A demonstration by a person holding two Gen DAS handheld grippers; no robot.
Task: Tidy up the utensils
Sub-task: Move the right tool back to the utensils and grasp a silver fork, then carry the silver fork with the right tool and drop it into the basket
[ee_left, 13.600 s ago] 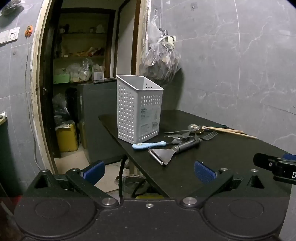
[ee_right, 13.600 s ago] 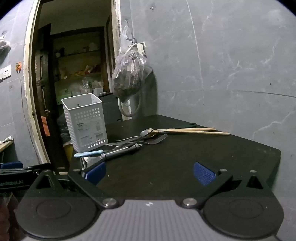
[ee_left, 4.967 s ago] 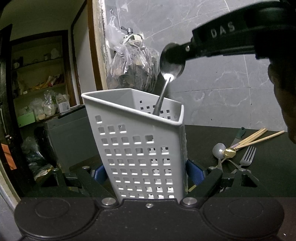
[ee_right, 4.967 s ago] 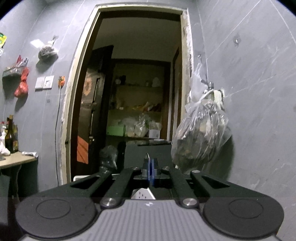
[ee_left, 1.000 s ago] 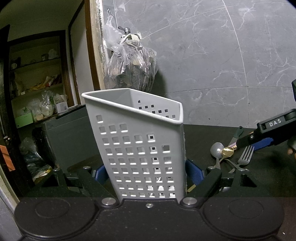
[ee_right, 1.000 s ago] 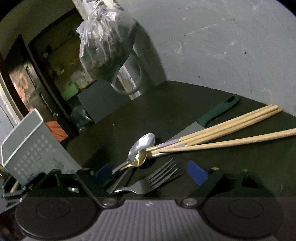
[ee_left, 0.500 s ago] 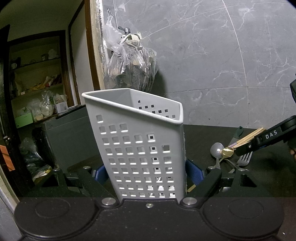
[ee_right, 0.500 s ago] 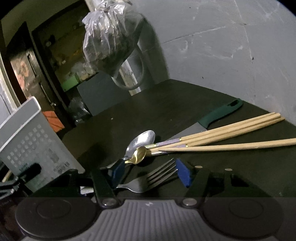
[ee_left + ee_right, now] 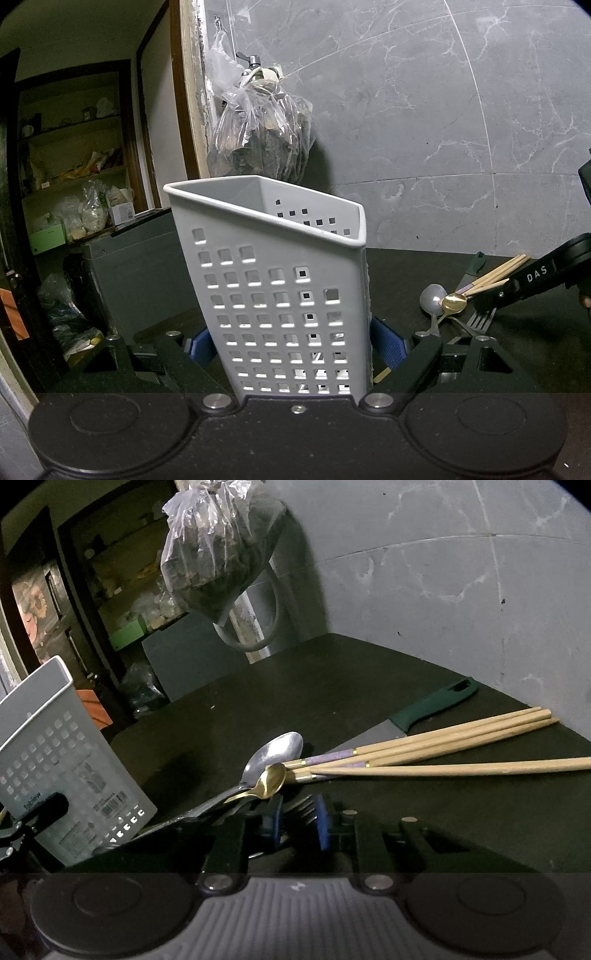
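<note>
A white perforated utensil holder (image 9: 280, 295) stands on the black table, and my left gripper (image 9: 295, 343) is shut on its base with a blue pad on each side. The holder also shows in the right wrist view (image 9: 62, 775) at the left. My right gripper (image 9: 297, 825) is low over the table with its blue pads closed in around the head of a steel fork (image 9: 306, 805). Just beyond lie a silver spoon (image 9: 275, 755), a small gold spoon (image 9: 271, 781) and several wooden chopsticks (image 9: 454, 746). From the left wrist view the right gripper (image 9: 484, 306) sits over the fork (image 9: 480, 323).
A green-handled knife (image 9: 432, 703) lies under the chopsticks near the grey wall. A plastic bag (image 9: 218, 550) hangs from a tap at the table's far end. An open doorway with shelves (image 9: 74, 184) is at the left.
My right gripper has dropped onto the fork and its jaws have narrowed from wide open to closed around the fork's head. The left gripper and holder have not moved.
</note>
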